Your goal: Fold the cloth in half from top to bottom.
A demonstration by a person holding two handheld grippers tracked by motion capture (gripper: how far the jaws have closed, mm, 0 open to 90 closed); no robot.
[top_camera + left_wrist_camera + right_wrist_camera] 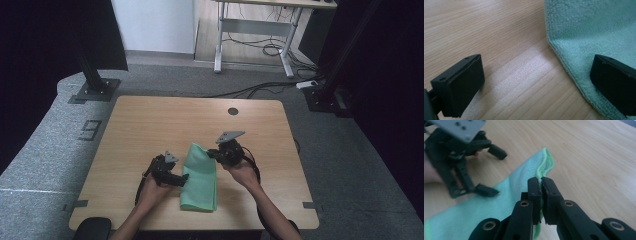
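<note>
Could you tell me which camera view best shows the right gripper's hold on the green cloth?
The right gripper view: the right gripper is shut on the green cloth's edge. The high view shows the hold small and distant; the left gripper view shows cloth beside open fingers.

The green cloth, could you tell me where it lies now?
In the high view the green cloth lies folded on the table, near its front edge, between both grippers.

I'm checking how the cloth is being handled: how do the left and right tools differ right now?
The right tool is shut on the green cloth's edge; the left tool stands wide open, gripping nothing. The right tool lifts the far corner, while the left has one jaw over the cloth and one over the table. Both are black with two jaws.
</note>
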